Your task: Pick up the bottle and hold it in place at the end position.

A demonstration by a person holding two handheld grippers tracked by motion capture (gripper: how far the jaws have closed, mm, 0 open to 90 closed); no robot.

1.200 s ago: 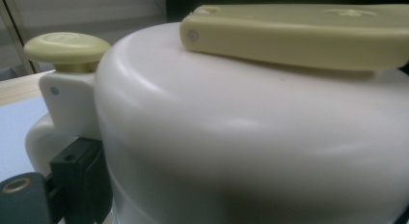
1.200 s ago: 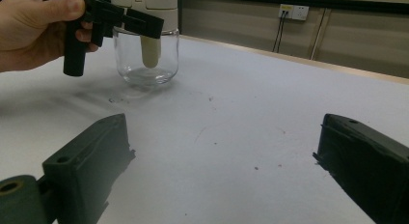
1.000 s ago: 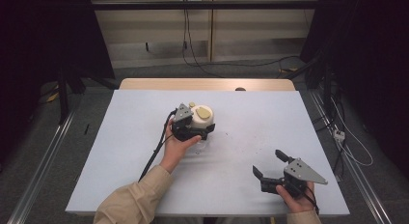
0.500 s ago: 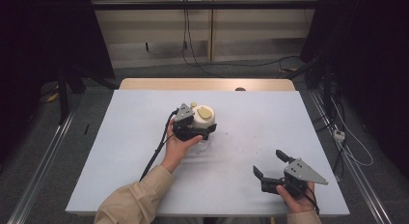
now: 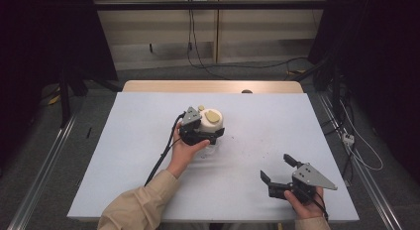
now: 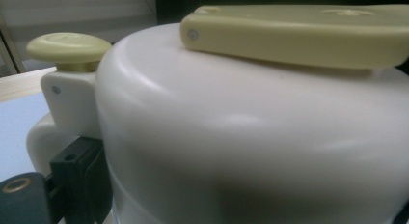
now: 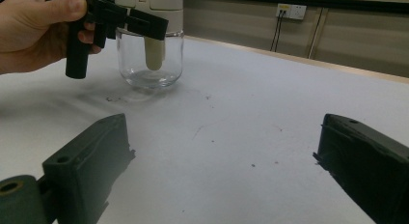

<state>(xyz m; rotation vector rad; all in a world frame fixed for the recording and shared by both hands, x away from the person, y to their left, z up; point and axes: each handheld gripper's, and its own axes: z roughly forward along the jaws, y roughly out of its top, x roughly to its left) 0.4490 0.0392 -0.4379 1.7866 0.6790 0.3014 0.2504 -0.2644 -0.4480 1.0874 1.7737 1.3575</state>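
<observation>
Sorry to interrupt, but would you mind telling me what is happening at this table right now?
A person works at the table with a gripper in each hand. The left gripper is clamped around the white lid of a clear glass jar that stands on the table near its middle. The right gripper rests open near the table's front right edge, apart from the jar and holding nothing.

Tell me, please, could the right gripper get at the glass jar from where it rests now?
Probably yes. The right gripper lies open, apart from the glass jar, with bare table between them. Only the left gripper, clamped around the white lid, crowds the top.
</observation>
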